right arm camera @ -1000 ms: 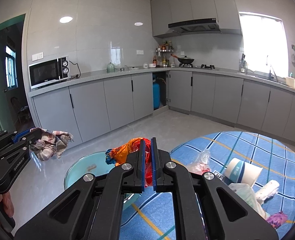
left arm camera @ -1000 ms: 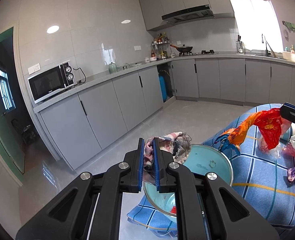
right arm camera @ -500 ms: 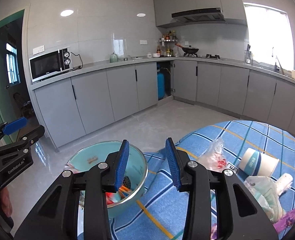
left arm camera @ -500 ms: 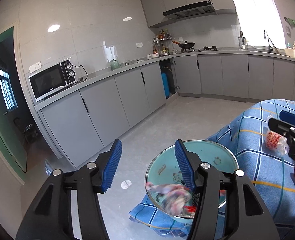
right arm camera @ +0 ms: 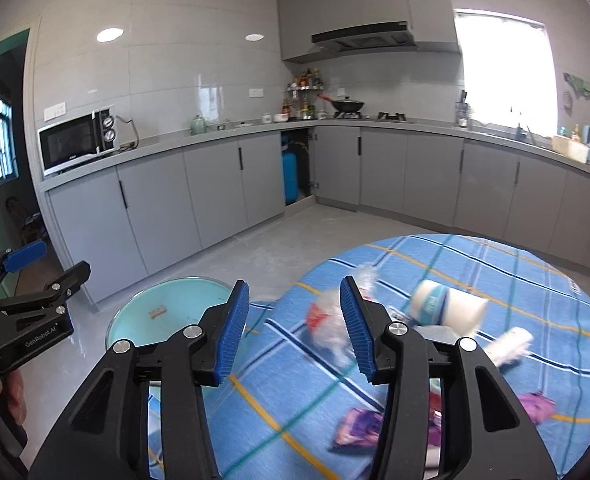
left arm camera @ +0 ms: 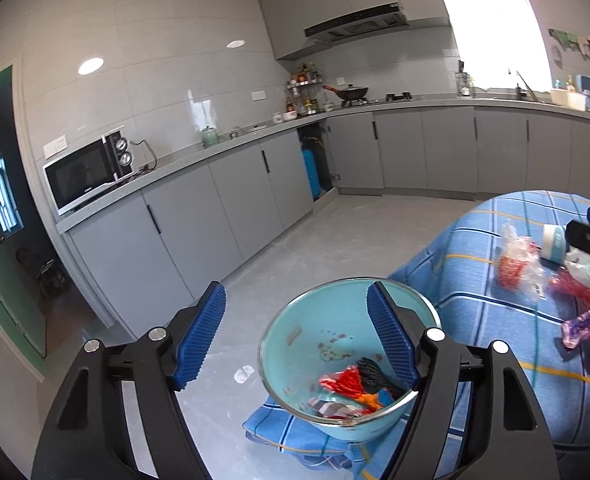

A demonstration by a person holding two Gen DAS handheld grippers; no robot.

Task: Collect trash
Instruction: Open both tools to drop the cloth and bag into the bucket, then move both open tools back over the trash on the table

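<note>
A light blue bowl [left arm camera: 327, 332] sits at the edge of a table with a blue checked cloth [left arm camera: 495, 344]. It holds a red-orange wrapper [left arm camera: 349, 382] and a plaid rag [left arm camera: 331, 408]. My left gripper [left arm camera: 295, 332] is open and empty above the bowl. My right gripper [right arm camera: 295, 328] is open and empty over the cloth [right arm camera: 475, 280], beside the bowl [right arm camera: 167, 312]. In front of it lie a clear plastic bag with red print [right arm camera: 327, 328], a white paper cup [right arm camera: 447, 308], a crumpled tissue [right arm camera: 511, 344] and purple wrappers [right arm camera: 355, 428].
Grey kitchen cabinets [right arm camera: 223, 196] and a counter with a microwave [right arm camera: 75, 144] run along the far wall. Grey floor [left arm camera: 335, 232] lies between them and the table. The left gripper's body [right arm camera: 23, 320] shows at the left of the right wrist view.
Both grippers opened and dropped their loads: the plaid rag and the red-orange wrapper now lie in the bowl. The right gripper has swung right, over the table.
</note>
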